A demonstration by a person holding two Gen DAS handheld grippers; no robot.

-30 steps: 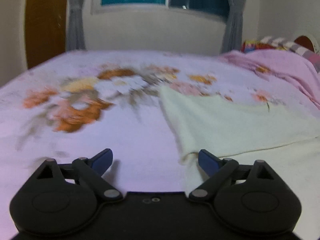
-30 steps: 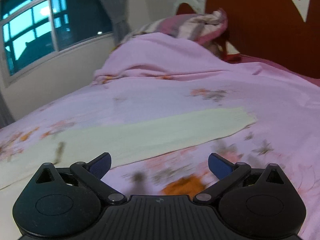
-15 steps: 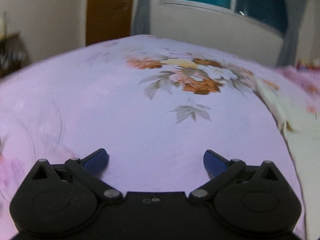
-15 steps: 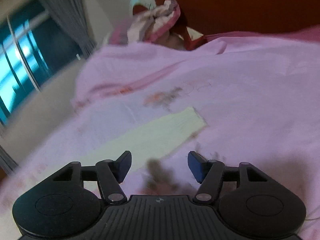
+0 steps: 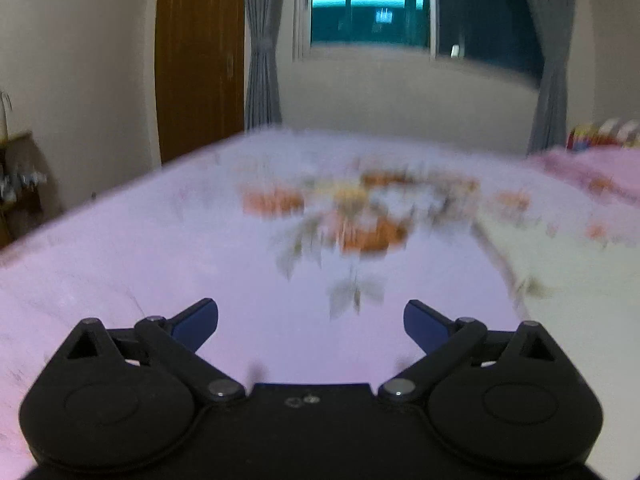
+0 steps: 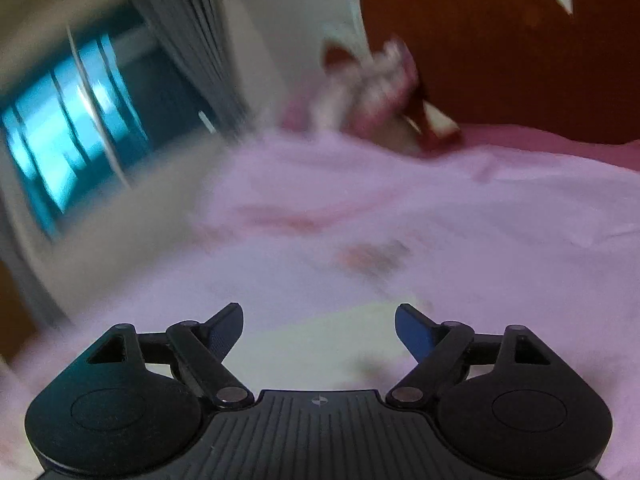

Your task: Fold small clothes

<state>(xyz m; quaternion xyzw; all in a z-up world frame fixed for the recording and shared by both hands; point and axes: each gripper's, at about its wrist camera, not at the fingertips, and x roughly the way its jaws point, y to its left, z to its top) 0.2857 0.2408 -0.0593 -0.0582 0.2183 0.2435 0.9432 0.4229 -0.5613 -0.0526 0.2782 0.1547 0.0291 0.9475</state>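
Observation:
A pale cream garment lies flat on the pink floral bedsheet. In the left wrist view it (image 5: 568, 280) is at the right, beside and apart from my left gripper (image 5: 311, 318), which is open and empty over bare sheet. In the right wrist view the end of the garment (image 6: 320, 336) lies between and just beyond the fingers of my right gripper (image 6: 319, 322), which is open and holds nothing. Both views are blurred by motion.
A pink blanket (image 6: 440, 200) is heaped toward the headboard (image 6: 520, 40) with pillows (image 6: 380, 92) behind it. A window (image 5: 372, 4) with grey curtains and a wooden door (image 5: 200, 60) stand beyond the bed. The bedsheet (image 5: 160, 260) stretches left.
The left gripper has swung back right and lifted, so more of the room shows. The right gripper has moved over the garment's end and opened a little wider.

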